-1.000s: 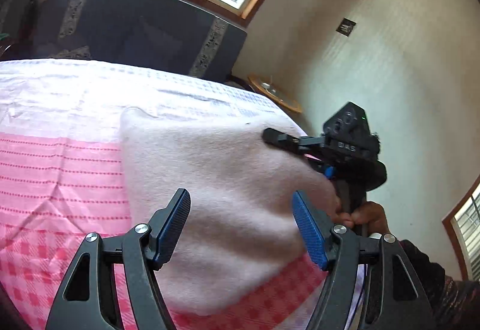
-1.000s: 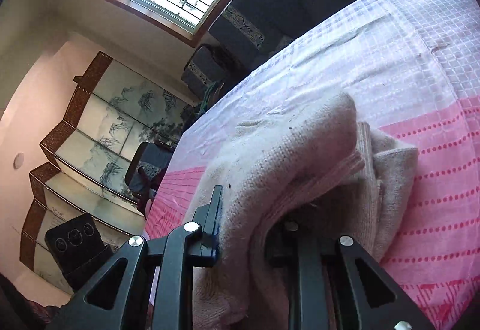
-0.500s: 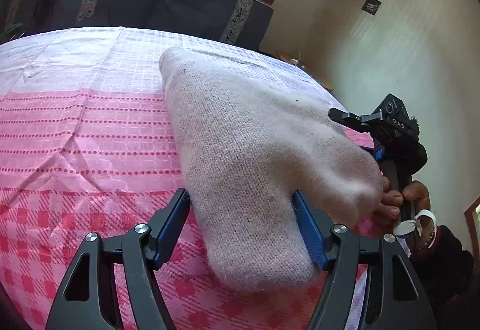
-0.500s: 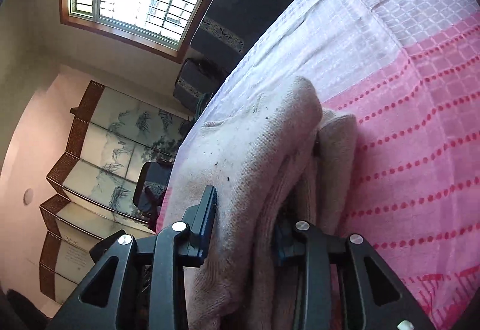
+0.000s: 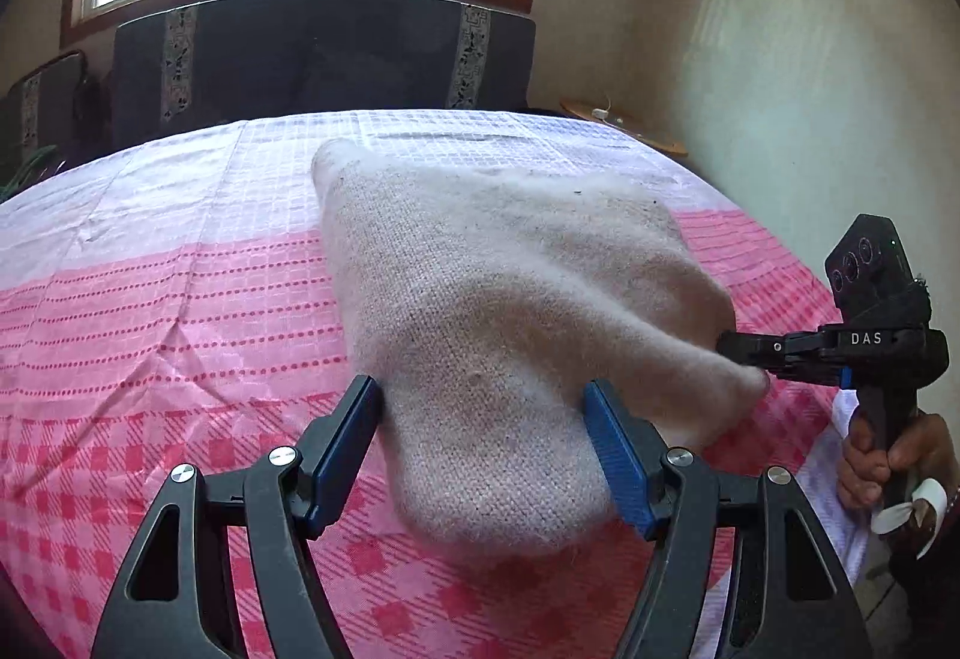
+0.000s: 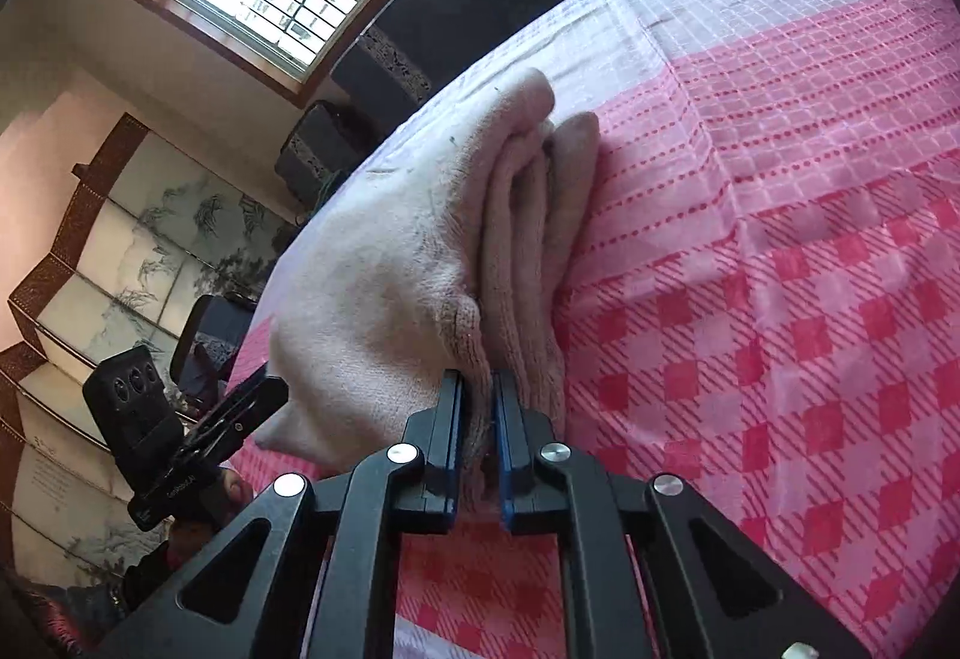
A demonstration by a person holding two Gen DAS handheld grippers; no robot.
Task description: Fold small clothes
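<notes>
A: Beige knit garment [image 5: 510, 311] on pink checked bedcover [image 5: 150, 311], already doubled over; several stacked layers visible along its edge [image 6: 540, 203] in right wrist view.

B: Partly folded, then. Judged: upper layer not yet laid flat, near corners lifted off cover, smoothing and perhaps one more fold left.

A: Right gripper [image 6: 478, 395]: clamped tight on near corner of knit, fabric pinched between blue pads [image 6: 503, 419]. Seen from left wrist view as black tool [image 5: 774, 353] at right edge of cloth, held by a hand [image 5: 888, 455] below, pointing across bed toward garment.

B: Left gripper [image 5: 483, 443]?

A: Fingers [image 5: 612, 437] standing wide, straddling near hem of garment. Whether pads press fabric or merely flank it: cannot tell. Tilted downward toward bed.

B: Position of both?

A: Side by side at near edge of garment, low over cover.
</notes>
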